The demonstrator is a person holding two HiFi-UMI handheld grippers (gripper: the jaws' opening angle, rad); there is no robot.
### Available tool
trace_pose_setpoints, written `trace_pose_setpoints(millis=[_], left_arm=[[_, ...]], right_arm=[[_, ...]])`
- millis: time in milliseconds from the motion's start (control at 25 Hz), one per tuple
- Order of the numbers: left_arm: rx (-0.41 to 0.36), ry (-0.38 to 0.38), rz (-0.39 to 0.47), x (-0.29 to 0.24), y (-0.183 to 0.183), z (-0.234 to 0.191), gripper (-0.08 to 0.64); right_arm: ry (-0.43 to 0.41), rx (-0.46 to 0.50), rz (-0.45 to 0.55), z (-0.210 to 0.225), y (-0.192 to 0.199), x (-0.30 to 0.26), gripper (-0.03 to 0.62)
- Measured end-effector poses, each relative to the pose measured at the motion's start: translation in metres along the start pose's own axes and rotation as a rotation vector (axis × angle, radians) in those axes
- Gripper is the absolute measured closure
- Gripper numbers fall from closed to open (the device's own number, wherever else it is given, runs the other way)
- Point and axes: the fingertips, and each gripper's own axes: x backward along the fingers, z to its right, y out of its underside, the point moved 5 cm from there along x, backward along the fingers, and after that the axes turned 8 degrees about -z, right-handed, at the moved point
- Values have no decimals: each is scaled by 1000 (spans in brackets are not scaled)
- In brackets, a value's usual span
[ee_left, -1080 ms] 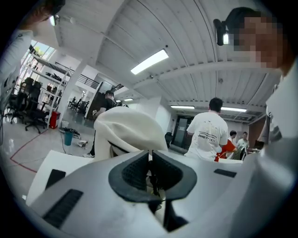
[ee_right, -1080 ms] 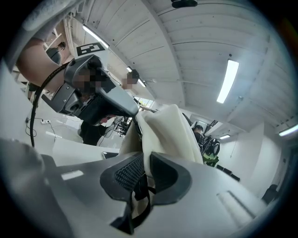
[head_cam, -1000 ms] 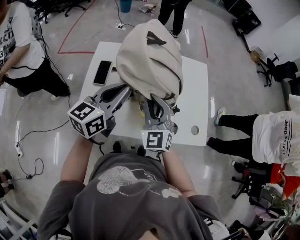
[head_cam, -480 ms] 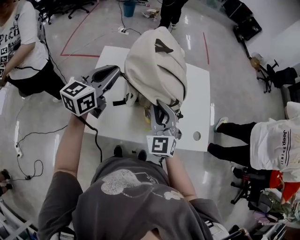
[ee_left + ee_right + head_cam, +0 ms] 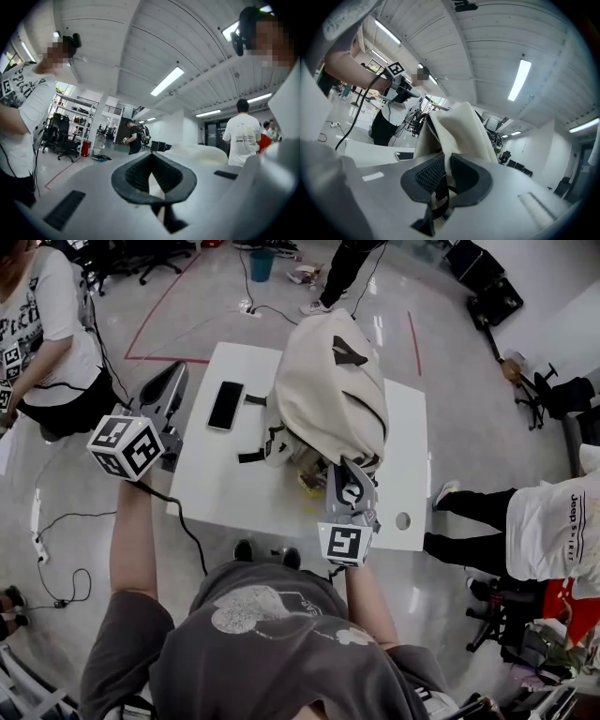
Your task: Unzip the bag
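Note:
A cream backpack [image 5: 330,390] stands on the white table [image 5: 234,493]. At its near lower edge my right gripper [image 5: 349,471] is shut on a fold of the cream fabric with a black strap. The right gripper view shows that fold [image 5: 459,126] rising from between the pads [image 5: 429,176]. My left gripper [image 5: 173,381] hangs out beyond the table's left edge, well clear of the bag. Its jaws have just closed and its pads [image 5: 136,173] meet with nothing between them. The zip itself is not visible.
A black phone [image 5: 225,405] lies on the table left of the bag, and a loose black strap [image 5: 251,456] trails below it. There is a round hole [image 5: 403,520] near the table's right front corner. People stand to the left [image 5: 37,324] and right [image 5: 544,521].
My left gripper has swung left and away from the bag, out past the table's left edge. The right gripper has kept its hold at the bag's near edge.

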Motion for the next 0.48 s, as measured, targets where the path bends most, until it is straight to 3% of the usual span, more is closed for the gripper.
trace_pose_setpoints(millis=[120, 320, 480], left_arm=[[-63, 21, -69, -6, 26, 16, 555], [19, 78, -119, -8, 68, 36, 555], [21, 97, -104, -6, 80, 53, 554]], right_arm=[[14, -22, 1, -3, 1, -2, 548], [32, -29, -10, -6, -1, 2, 545], [47, -87, -3, -8, -8, 9, 537]])
